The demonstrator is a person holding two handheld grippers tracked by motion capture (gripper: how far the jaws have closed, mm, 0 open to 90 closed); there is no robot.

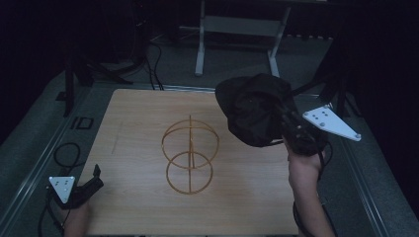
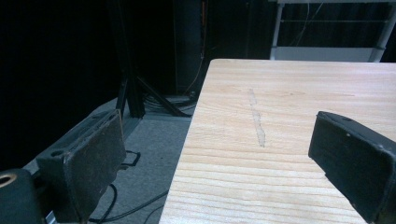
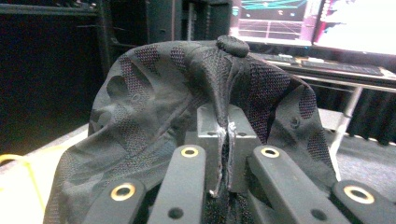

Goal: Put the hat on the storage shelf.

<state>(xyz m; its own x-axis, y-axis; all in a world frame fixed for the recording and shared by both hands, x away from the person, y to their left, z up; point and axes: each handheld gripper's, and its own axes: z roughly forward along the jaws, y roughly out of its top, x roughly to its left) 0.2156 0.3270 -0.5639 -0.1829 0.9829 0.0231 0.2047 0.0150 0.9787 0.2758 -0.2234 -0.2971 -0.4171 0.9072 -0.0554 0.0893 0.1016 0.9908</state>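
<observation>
The right tongs are shut tight on a pinch of fabric near the crown of a black cap; in the right gripper view the cloth is bunched into a ridge between the closed jaws, with the top button just above. In the high view these tongs carry the cap in the air over the far right part of the worktop, clear of the wood.

The left tongs rest at the near left corner of the worktop, wide open and holding nothing; the left gripper view shows their two black jaws far apart with bare wood grain between them.

A gold wire stand sits at the middle of the worktop, made of two rings joined by an upright hoop. It lies to the left of the cap and nearer than it, not touching it.

The cap looks light and soft, its mesh panels sagging and folding under their own weight, so it will likely droop and swing when moved. The brim is probably the stiffest part, so it looks a steadier hold than the crown. The thin stand seems easy to knock over.
</observation>
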